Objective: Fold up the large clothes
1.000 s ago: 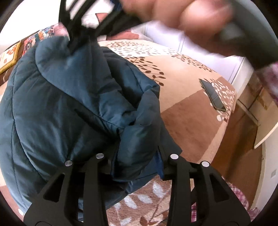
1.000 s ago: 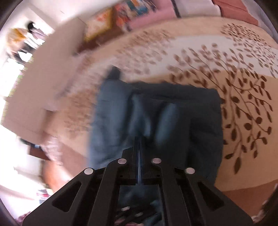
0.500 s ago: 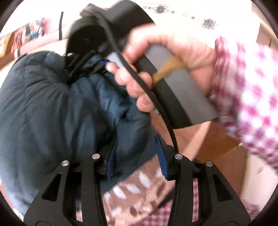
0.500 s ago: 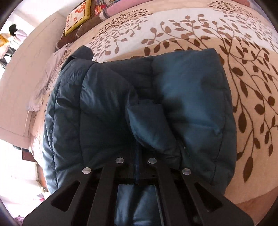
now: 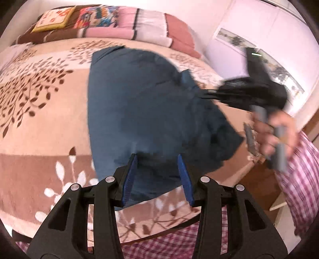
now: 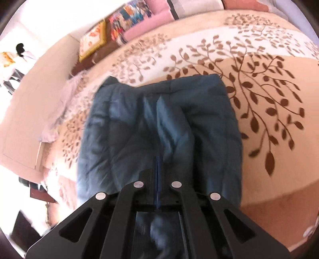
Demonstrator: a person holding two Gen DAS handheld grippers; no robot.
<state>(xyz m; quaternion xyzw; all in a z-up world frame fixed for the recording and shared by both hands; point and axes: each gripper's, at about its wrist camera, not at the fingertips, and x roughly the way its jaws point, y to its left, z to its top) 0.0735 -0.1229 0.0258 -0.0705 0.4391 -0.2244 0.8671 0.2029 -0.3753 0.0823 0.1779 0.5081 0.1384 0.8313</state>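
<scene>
Since the earlier frames, the left gripper (image 5: 157, 177) has released its fold of the jacket (image 5: 139, 111) and now stands with its blue-padded fingers (image 5: 129, 179) spread apart, nothing between them but the near hem of the garment lying just beyond and below the tips. The right gripper (image 6: 157, 179), seen half a second ago close in front of the left camera, now sits off to the right of the left fingers, blurred by motion, with the right hand (image 5: 273, 131) wrapped around its grey handle. In the right wrist view the fingers of the right gripper are pressed together with only a thin blue line between them, and a ridge of jacket fabric rises directly ahead of the tips; the fold appears to be pinched between them, though blur prevents a firm reading of the contact. The jacket, dark teal and quilted, lies folded on the bedspread (image 6: 269, 99), which carries a brown leaf-and-branch pattern. Ahead of the right fingers the garment extends away as a roughly rectangular block, its far edge straight and a small collar corner projecting at the far left. Beyond the jacket, at the far side of the bed, pillows (image 5: 123, 25) and a patterned cushion (image 5: 53, 19) are stacked. A pink checked sleeve (image 5: 299, 179) shows to the right of the left fingers.
</scene>
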